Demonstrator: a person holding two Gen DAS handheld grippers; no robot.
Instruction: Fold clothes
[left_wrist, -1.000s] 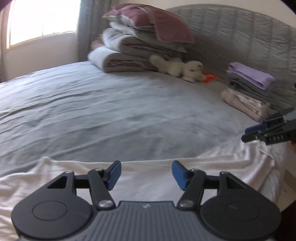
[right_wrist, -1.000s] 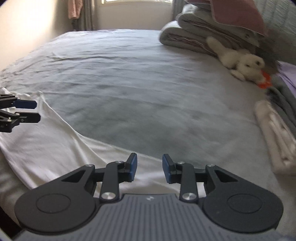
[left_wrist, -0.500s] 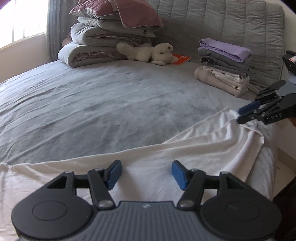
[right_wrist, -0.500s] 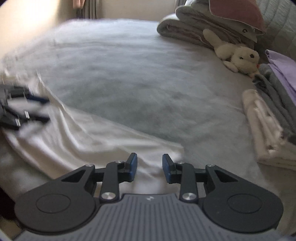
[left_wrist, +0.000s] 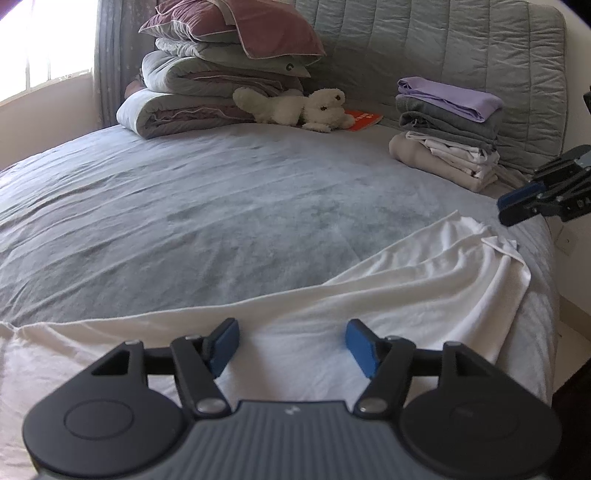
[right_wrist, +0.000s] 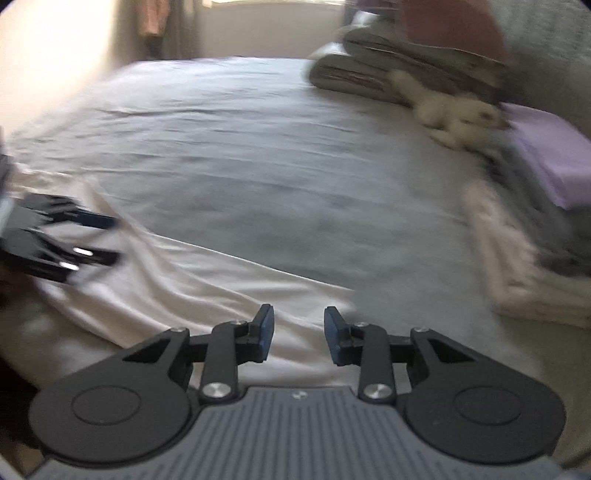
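A white cloth (left_wrist: 369, 295) is seen spread along the lower frame on the grey bed (left_wrist: 221, 206). The left gripper (left_wrist: 291, 345) is opening, nothing between its jaws; the right gripper (right_wrist: 299, 332) is held parted, empty.

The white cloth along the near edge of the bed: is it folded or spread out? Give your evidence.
Spread out, not yet folded. The white cloth lies in a single rumpled layer along the bed, only its far corner flipped over.

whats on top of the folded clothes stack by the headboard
A folded lilac garment tops the folded clothes stack, with grey, white and beige pieces beneath. Only their edges show; anything tucked between the layers is covered.
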